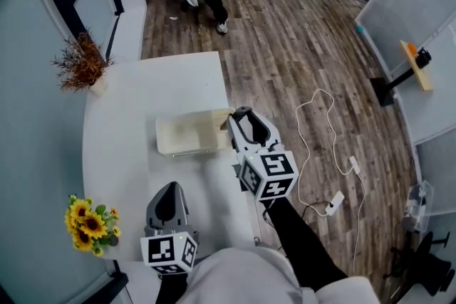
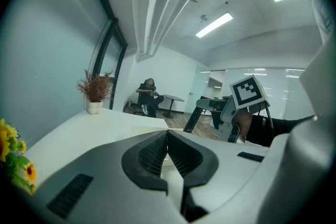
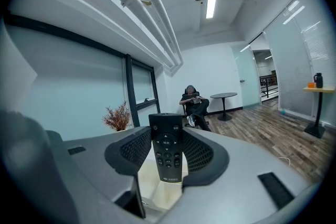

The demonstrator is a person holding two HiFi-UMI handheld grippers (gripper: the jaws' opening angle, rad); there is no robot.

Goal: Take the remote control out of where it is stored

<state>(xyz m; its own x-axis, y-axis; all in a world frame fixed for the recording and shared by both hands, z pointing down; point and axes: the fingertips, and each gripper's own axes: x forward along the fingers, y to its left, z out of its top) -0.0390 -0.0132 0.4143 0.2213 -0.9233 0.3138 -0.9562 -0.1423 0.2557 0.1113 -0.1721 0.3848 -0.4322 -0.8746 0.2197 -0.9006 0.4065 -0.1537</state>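
Your left gripper [image 1: 170, 189] is lowest in the head view, at bottom centre, over the white counter [image 1: 171, 78]. Its jaws are pressed together with nothing between them. Sunflowers [image 1: 89, 223] stand at the lower left edge, beside that gripper. Up and to the right, near the middle of the frame, your right gripper [image 1: 239, 114] is at the right end of the pale box [image 1: 162, 136], clamped on the remote [image 3: 167, 152]. In the right gripper view the remote stands upright between the jaws, buttons facing the camera, its lower end above the open box. A dried plant [image 1: 82, 62] stands at the counter's upper left corner.
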